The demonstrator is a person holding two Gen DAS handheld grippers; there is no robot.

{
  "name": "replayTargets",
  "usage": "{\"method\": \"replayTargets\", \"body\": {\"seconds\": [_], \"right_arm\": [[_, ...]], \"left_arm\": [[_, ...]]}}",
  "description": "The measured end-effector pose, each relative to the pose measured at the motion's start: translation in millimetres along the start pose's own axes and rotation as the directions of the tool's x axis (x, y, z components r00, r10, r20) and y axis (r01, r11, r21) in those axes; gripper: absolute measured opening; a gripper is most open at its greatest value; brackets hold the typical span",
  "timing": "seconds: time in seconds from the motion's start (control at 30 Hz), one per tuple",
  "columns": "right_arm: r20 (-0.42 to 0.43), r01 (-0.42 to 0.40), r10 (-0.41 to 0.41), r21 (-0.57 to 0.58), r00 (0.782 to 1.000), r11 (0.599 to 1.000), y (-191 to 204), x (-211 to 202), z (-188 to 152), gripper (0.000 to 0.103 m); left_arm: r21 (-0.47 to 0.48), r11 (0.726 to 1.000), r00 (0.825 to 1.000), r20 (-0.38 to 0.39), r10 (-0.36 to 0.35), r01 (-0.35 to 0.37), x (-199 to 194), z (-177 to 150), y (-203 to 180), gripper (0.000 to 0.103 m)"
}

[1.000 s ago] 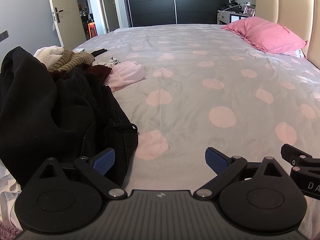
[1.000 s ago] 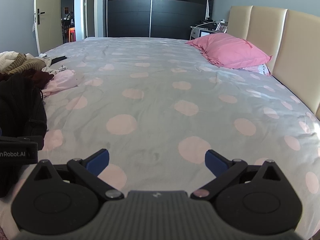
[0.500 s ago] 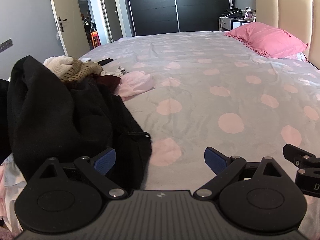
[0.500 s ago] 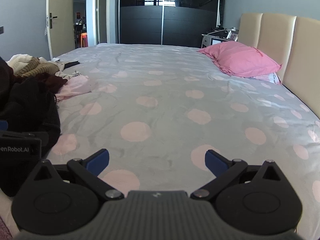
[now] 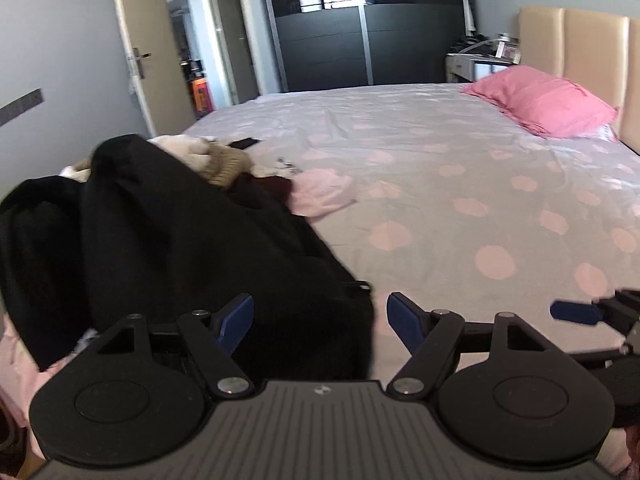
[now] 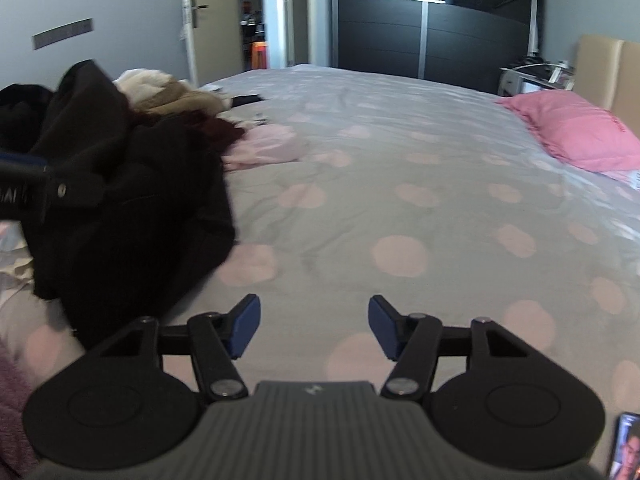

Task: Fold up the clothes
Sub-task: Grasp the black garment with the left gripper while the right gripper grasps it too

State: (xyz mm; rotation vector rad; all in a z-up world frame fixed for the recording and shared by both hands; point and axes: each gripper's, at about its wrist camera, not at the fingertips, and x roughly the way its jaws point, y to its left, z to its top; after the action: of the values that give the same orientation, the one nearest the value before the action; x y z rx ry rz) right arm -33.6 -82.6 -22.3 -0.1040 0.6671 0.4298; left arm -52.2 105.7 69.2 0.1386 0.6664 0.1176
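A heap of clothes lies on the bed's left side: a big black garment (image 5: 168,240) (image 6: 128,200) in front, with tan knitwear (image 5: 224,162) (image 6: 176,96), a dark red piece (image 6: 216,130) and a pale pink piece (image 5: 324,192) (image 6: 268,146) behind it. My left gripper (image 5: 320,320) hovers at the black garment's near edge, jaws closing, pads not pressing on the cloth. My right gripper (image 6: 314,322) hangs over bare spotted cover, jaws closing on nothing; it also shows at the right edge of the left wrist view (image 5: 576,312).
The bed cover (image 5: 460,200) is grey with pink spots. A pink pillow (image 5: 544,106) (image 6: 576,136) lies by the beige headboard (image 5: 576,44). A dark wardrobe (image 6: 436,20) and an open door (image 5: 132,52) stand beyond. A phone screen (image 6: 626,446) sits at the lower right corner.
Both grippers' jaws have narrowed. The left view has risen and swung toward the clothes heap; the right view has turned left, bringing the black garment closer.
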Motion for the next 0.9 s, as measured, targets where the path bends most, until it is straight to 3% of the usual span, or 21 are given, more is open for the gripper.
{"method": "replayTargets", "body": {"seconds": [0.17, 0.47, 0.6, 0.73, 0.83, 0.9], "right_arm": [[-0.022, -0.128, 0.128, -0.039, 0.992, 0.991, 32.1, 11.1, 3.9, 0.063], [-0.078, -0.302, 0.294, -0.127, 0.953, 0.945, 81.5, 30.5, 8.1, 0.063], [-0.117, -0.333, 0.319, -0.131, 0.941, 0.934, 98.6, 49.5, 5.3, 0.056], [-0.123, -0.337, 0.320, -0.157, 0.939, 0.928, 113.0, 61.1, 5.5, 0.052], [-0.124, -0.352, 0.333, -0.183, 0.935, 0.918, 121.5, 60.2, 4.5, 0.031], [-0.118, -0.341, 0.323, -0.207, 0.939, 0.917, 127.0, 58.8, 3.8, 0.030]], "left_arm": [[-0.057, 0.998, 0.999, -0.018, 0.033, -0.034, 6.6, 3.1, 33.4, 0.075], [-0.171, 0.985, 0.997, -0.077, -0.030, 0.016, 44.5, 1.1, 61.5, 0.074], [-0.235, 0.970, 0.993, -0.086, -0.082, 0.060, 54.3, -3.4, 71.3, 0.061], [-0.232, 0.971, 0.993, -0.086, -0.082, 0.060, 57.8, -5.3, 72.2, 0.047], [-0.220, 0.974, 0.993, -0.093, -0.070, 0.048, 59.2, -6.4, 70.9, 0.039], [-0.215, 0.976, 0.993, -0.098, -0.066, 0.044, 60.0, -6.4, 70.3, 0.036]]}}
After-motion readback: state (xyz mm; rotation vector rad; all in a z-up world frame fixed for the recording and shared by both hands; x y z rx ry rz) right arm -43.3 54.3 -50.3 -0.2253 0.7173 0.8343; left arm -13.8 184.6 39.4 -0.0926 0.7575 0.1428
